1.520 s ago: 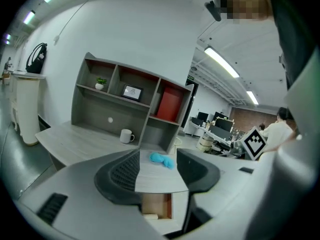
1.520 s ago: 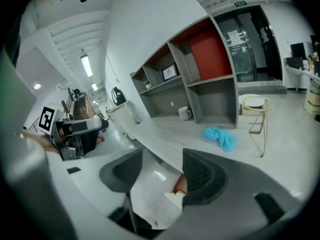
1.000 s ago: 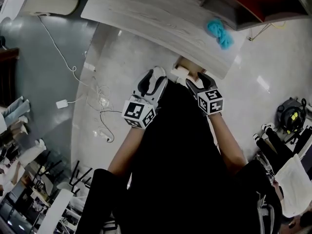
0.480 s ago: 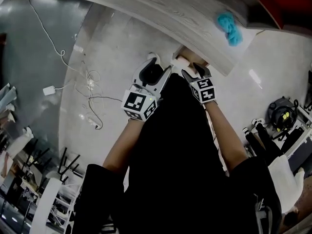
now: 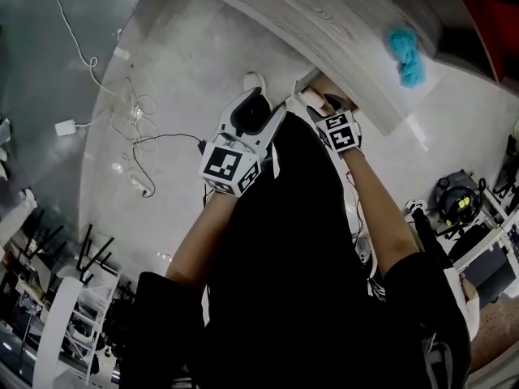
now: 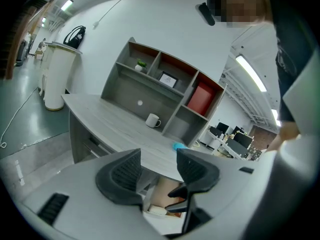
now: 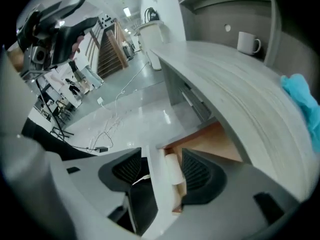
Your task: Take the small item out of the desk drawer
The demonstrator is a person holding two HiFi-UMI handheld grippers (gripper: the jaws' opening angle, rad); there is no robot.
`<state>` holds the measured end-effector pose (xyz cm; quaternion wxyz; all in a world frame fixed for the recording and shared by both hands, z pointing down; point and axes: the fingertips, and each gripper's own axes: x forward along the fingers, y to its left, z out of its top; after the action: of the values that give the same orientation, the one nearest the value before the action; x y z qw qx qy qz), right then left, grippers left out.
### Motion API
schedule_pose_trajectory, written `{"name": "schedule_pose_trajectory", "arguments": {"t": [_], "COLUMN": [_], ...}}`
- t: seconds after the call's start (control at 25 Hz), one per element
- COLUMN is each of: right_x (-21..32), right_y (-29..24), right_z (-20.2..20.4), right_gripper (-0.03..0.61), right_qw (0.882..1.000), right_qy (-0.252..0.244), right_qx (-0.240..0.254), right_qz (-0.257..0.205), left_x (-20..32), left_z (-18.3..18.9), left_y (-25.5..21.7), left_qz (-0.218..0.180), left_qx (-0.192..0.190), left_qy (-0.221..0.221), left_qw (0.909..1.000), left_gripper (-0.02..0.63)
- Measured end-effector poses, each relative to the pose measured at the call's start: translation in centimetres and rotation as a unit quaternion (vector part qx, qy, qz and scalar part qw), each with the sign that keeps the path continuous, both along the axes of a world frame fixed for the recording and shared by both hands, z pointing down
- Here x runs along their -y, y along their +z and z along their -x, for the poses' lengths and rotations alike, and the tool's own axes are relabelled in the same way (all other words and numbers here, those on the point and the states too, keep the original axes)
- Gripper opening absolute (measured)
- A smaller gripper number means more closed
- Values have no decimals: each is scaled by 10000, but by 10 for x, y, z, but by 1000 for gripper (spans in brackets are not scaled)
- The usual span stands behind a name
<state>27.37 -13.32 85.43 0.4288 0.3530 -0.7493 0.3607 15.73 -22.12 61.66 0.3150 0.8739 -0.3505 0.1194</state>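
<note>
The small item, a pale roll, is lying in the open drawer just behind the drawer front, under the edge of the desk, and it is not yet being gripped. Over the last second the right tongs have been carried in closer, so that the drawer front and the roll are now appearing between the parted jaws. One jaw is being held outside the front and the other inside the drawer, just beside the roll. The head camera has also been tilted, so the desk is being pushed toward the upper right of its picture. The reach is being judged as nearly done, with the closing on the roll still to come. A shift further in will probably be needed so that the front panel is not being caught along with the item. The left tongs are being held open and empty, back from the drawer. The straddle is being shown only in the right gripper view; in the head view the drawer is being largely hidden by the right tongs. In the left gripper view a dark jaw of the right tongs is being seen reaching into the drawer, and a mug and a blue cloth are being shown on the desk.
</note>
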Motion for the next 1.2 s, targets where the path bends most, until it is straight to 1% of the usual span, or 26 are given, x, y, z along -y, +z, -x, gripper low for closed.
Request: {"name": "schedule_pose_trajectory", "arguments": {"t": [0.12, 0.2, 0.4, 0.68, 0.88, 1.04, 1.2], "right_x": [-1, 0, -6, -17, -17, -16, -16], "right_y": [26, 42, 75, 107, 119, 127, 133], "right_z": [0, -6, -9, -13, -12, -10, -7], "right_gripper": [251, 250, 249, 240, 177, 149, 130], "right_qw": [9990, 9979, 9937, 9871, 9847, 9834, 9800], "right_qy": [-418, -565, -936, -1306, -1400, -1436, -1586], "right_qx": [-162, -302, -510, -711, -843, -882, -949], "right_qz": [76, 79, 342, 595, 603, 669, 741], "left_x": [5, 7, -1, -12, -17, -26, -29], "left_z": [7, 11, 25, 20, 17, 16, 18], "left_y": [5, 10, 30, 40, 45, 52, 57], "left_qz": [-132, -161, 98, 205, 302, 412, 411], "left_qx": [-6, -39, -55, -100, -179, -126, -97], "left_qy": [-158, -217, -480, -513, -672, -670, -723], "left_qw": [9998, 9996, 9988, 9984, 9971, 9968, 9965], "left_gripper": [212, 212, 212, 212, 212, 212, 212]}}
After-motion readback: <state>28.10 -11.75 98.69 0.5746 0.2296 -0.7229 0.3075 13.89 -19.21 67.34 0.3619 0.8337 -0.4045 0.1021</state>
